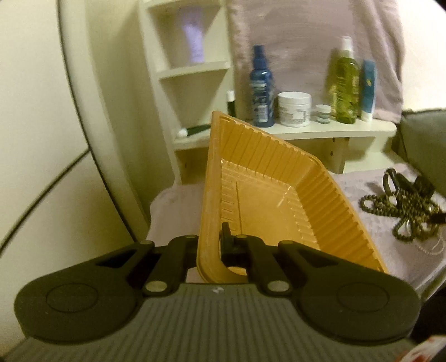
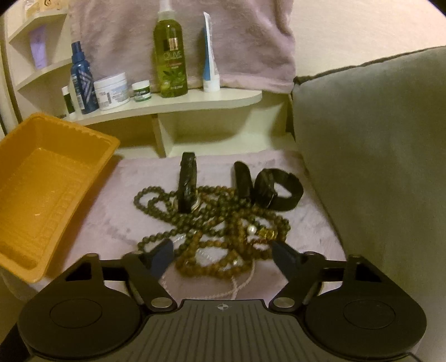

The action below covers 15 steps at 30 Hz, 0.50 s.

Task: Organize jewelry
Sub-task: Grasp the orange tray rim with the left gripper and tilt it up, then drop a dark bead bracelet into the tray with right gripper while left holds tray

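Left tool [image 1: 216, 245], clamped on the tilted orange tray's [image 1: 267, 178] rim. Right tool [image 2: 220, 252], shown only by its own view, stands partly open around the bead necklaces [image 2: 211, 220] heaped on the lilac-covered surface [image 2: 106, 222], beside black bracelets [image 2: 278, 189].

Cream wall [image 2: 362, 25] behind; cream corner shelf unit [image 1: 192, 69] on the left, curved shelf [image 2: 195, 101] running right with bottles and jars on it; mauve towel [image 2: 195, 41] hung behind; grey cushion [image 2: 376, 153] right; mauve cloth [image 2: 111, 222] over the surface; dim yellowish light.
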{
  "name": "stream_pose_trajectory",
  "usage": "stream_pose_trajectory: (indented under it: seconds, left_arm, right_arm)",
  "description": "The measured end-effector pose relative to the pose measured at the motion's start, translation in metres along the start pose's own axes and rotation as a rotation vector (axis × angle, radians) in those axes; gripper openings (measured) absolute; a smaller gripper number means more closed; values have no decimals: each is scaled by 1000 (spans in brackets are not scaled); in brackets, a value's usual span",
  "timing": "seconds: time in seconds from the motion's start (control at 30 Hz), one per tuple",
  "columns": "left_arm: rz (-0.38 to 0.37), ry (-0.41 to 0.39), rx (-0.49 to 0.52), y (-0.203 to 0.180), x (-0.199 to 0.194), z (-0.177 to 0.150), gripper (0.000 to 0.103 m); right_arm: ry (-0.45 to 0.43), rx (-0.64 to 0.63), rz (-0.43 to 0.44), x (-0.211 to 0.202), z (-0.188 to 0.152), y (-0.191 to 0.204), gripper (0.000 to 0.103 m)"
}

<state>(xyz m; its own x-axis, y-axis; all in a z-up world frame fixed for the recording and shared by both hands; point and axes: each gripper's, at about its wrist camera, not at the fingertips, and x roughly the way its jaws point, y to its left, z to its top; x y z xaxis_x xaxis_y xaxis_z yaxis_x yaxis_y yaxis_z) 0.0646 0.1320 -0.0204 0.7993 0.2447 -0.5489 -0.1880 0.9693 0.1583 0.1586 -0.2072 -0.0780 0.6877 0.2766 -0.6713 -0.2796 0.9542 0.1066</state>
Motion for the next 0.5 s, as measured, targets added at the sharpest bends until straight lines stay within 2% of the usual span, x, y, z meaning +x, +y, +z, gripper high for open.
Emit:
stream_pose_trajectory:
  seconds: [0.17,0.27,0.43,0.47,0.5]
  left_arm:
    - [19,-22,59,-17,-2,11,4]
    - [27,-17,61,-21,-3,15,4]
    - [37,-2,50,-26,-5,17,5]
    - [38,1,45,-26,-5,18,5]
    - [39,2,41,-27,-5,18,5]
  right_arm:
    - [10,-32,-7,16,5,-6,39]
    - [31,-61,-13,25,6,-8,28]
    - [50,-143,-31,34,2,-4,18]
    - [48,-165,-36,34,1,-2,8]
    - [40,-178,-42,33,1,-1,8]
